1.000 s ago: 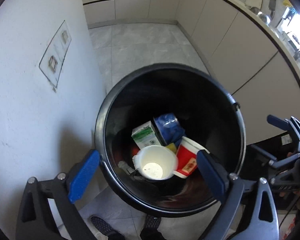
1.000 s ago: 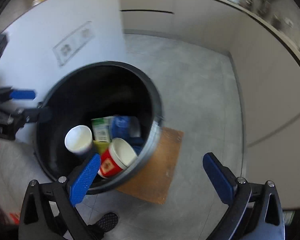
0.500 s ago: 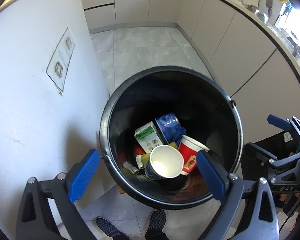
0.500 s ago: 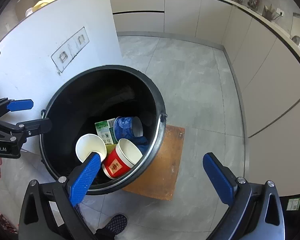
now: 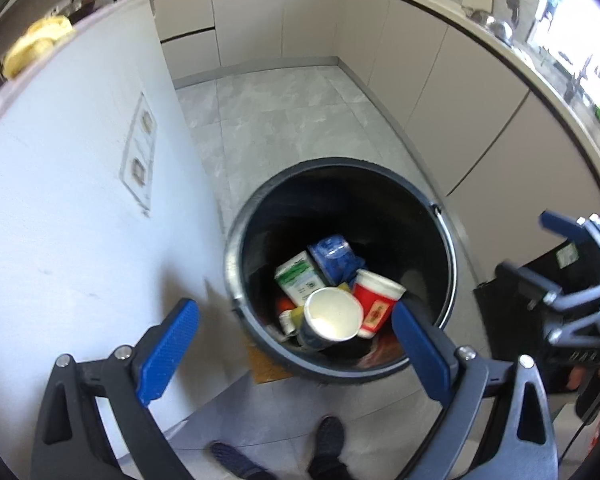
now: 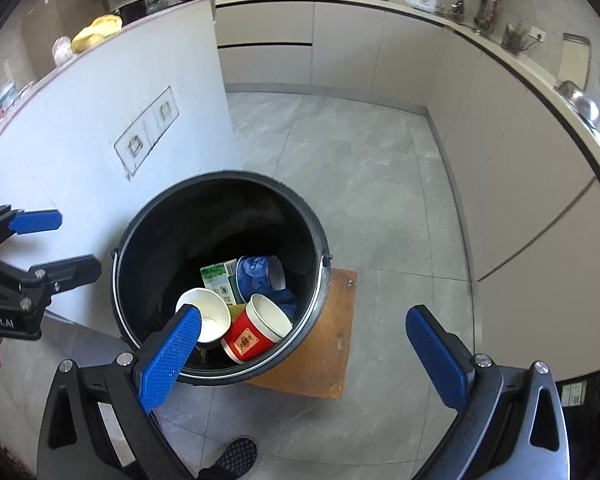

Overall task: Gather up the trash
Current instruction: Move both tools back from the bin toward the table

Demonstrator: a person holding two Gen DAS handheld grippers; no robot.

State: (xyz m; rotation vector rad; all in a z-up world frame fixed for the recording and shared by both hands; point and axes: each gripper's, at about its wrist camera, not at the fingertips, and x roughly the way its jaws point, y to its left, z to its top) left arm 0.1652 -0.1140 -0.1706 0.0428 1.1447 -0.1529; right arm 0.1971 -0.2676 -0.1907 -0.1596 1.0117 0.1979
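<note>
On the left of the left wrist view stands a white panel wall [image 5: 80, 208], and my left gripper [image 5: 296, 352] hangs beside it with its blue pads spread wide and nothing between them. Just right of centre is the black bin [image 5: 236, 248], on the grey tiled floor [image 5: 284, 120]. Inside the bin, low in the frame, lie a green-and-white carton [image 5: 298, 282], a blue cup [image 5: 332, 254], a white paper cup [image 5: 332, 314] with its mouth toward the camera, and a red cup [image 5: 374, 304] touching it on the right. My shoes [image 5: 328, 440] show at the bottom edge.

In the right wrist view the same bin sits left of centre, on a brown board [image 6: 332, 344] that sticks out to its right. My right gripper [image 6: 304, 354] is likewise spread and empty, its left pad overlapping the bin's near rim in the picture, its right pad over bare floor at the lower right. Beige cabinets [image 6: 500, 160] curve along the right side.
</note>
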